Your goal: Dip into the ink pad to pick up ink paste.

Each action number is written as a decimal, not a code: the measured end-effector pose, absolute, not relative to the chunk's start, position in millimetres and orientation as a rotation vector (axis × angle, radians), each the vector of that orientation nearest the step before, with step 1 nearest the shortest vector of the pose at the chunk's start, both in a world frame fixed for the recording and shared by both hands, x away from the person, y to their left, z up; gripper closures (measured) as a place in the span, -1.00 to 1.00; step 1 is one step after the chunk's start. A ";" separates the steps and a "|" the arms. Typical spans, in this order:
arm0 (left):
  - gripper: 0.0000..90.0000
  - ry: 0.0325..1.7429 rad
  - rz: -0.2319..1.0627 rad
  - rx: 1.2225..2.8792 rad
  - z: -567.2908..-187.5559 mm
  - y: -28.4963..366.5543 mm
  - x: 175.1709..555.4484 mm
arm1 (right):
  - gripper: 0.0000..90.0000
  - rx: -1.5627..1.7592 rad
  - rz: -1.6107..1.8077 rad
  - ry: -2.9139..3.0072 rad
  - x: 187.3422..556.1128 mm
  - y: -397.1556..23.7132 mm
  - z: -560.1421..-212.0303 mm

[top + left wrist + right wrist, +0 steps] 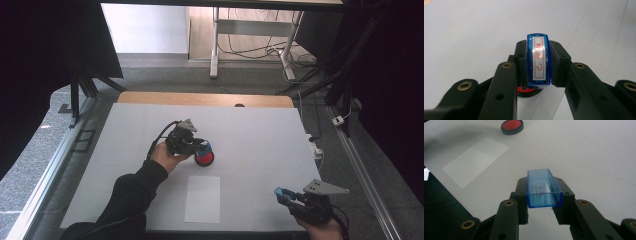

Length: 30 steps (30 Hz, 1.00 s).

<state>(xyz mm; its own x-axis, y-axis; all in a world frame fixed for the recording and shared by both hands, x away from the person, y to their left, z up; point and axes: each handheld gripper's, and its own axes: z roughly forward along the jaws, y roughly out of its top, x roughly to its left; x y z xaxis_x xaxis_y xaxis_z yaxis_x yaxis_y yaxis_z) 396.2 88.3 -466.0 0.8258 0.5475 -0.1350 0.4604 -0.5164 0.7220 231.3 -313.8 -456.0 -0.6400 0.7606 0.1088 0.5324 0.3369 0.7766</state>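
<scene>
One blue stamp (539,61), clamped between the two black jaws of the left gripper (192,145), sits right over the red ink pad (204,158), and in the left gripper view its label with red characters in a red frame faces up while a sliver of that pad peeks out just beneath it. The jaws press on both long sides of the stamp, tight against it. One ink pad, then: a round black dish with a red middle, lying on the white table cover (260,135). Just on the near side of the pad lies one sheet of white paper (202,198), flat and apart from the pad. Further out from the pad, off toward the near right corner, the right gripper (286,195) holds one clear blue cap (544,188), an open box with its hollow side up; its jaws are closed on the cap's two long walls, and the cap hangs above the cover. From the right gripper view the pad sits well away at the far side, with the paper between. Two grippers, two hands, each with a grey three-cornered plate on top; a dark sleeve (125,200) runs back from the left hand (165,157) toward the near edge.
</scene>
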 end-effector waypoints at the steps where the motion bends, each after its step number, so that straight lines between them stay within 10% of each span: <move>1: 0.57 0.738 0.139 2.205 -467.5 87.4 397.1 | 0.51 1.160 1.194 2.331 231.3 -313.7 -456.0; 30: 0.58 0.818 0.189 2.314 -482.3 69.2 402.2 | 0.51 1.165 1.197 2.337 231.5 -314.1 -456.4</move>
